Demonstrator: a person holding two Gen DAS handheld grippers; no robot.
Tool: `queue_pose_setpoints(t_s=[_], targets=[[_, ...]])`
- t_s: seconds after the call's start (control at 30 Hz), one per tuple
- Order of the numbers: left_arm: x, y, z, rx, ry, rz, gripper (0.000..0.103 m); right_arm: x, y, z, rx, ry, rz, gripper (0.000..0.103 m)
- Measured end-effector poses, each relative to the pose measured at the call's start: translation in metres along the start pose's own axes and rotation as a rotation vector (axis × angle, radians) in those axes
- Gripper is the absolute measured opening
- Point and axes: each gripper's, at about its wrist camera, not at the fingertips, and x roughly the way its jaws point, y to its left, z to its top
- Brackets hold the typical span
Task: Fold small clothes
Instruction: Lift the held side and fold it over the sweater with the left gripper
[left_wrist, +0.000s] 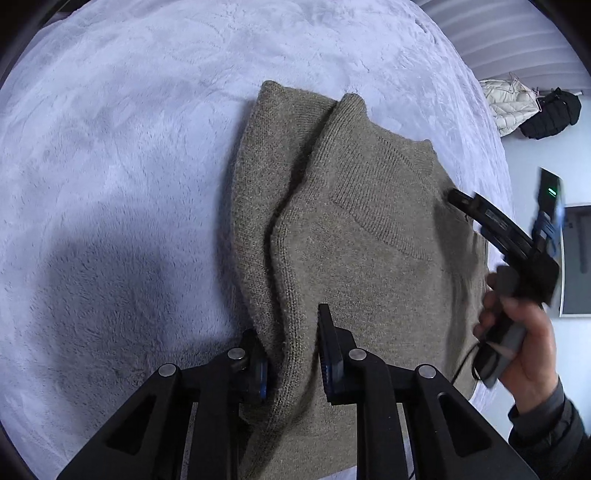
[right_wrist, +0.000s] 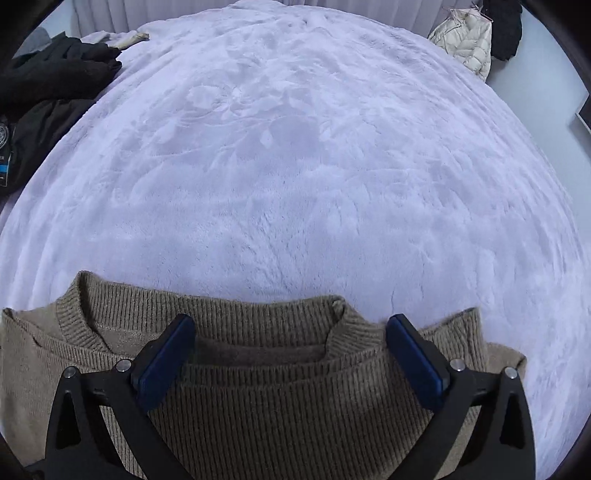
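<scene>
A brown knit sweater (left_wrist: 369, 236) lies folded on a pale lilac fleece blanket (left_wrist: 110, 166). My left gripper (left_wrist: 291, 354) is shut on a raised fold of the sweater at its near edge. My right gripper (right_wrist: 291, 354) is open, its blue pads (right_wrist: 166, 358) straddling the sweater's ribbed collar (right_wrist: 229, 325) just above it. The right gripper also shows in the left wrist view (left_wrist: 458, 197), held in a hand at the sweater's right side.
The blanket (right_wrist: 295, 166) stretches far beyond the sweater. Dark clothes (right_wrist: 48, 92) lie at its far left. A cream puffer jacket (right_wrist: 465, 40) and a black garment (left_wrist: 554, 112) hang at the far right by a wall.
</scene>
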Motion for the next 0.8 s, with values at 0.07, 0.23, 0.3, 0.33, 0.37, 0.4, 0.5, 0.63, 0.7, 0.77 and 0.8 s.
queue_pose_setpoints(t_s=[0.07,0.23,0.3,0.33,0.37,0.4,0.5,0.63,0.7,0.77,0.8], targets=[[0.001,-0.001,0.000,0.003,0.001,0.004,0.021,-0.030,-0.001,-0.014,-0.008,-0.057,-0.032,0.103],[0.006,-0.004,0.004,0.015,0.020,0.025,0.022,-0.045,0.001,-0.072,0.024,-0.044,-0.098,0.103],[0.006,-0.006,0.005,0.021,0.026,0.037,0.022,-0.020,0.011,-0.083,-0.023,0.031,-0.113,0.102],[0.005,-0.007,0.005,0.022,0.026,0.041,0.022,-0.025,0.012,-0.085,-0.023,-0.010,-0.120,0.102],[0.004,-0.008,0.005,0.023,0.025,0.046,0.022,-0.030,0.013,-0.085,-0.029,-0.014,-0.131,0.102],[0.004,-0.010,0.004,0.024,0.023,0.051,0.022,-0.036,0.013,-0.086,-0.037,-0.005,-0.130,0.102],[0.006,-0.014,0.004,0.019,0.025,0.069,0.022,-0.066,0.011,-0.110,-0.053,-0.040,-0.110,0.102],[0.006,-0.020,0.005,0.019,0.036,0.097,0.022,-0.074,0.007,-0.164,-0.028,-0.036,-0.115,0.102],[0.006,-0.023,0.005,0.026,0.038,0.106,0.022,-0.086,0.003,-0.184,0.027,-0.047,-0.108,0.102],[0.009,-0.024,0.004,0.043,0.035,0.113,0.022,-0.100,0.002,-0.198,0.047,-0.043,-0.101,0.102],[0.011,-0.022,0.004,0.036,0.035,0.113,0.022,-0.107,0.005,-0.206,0.051,-0.057,-0.095,0.102]])
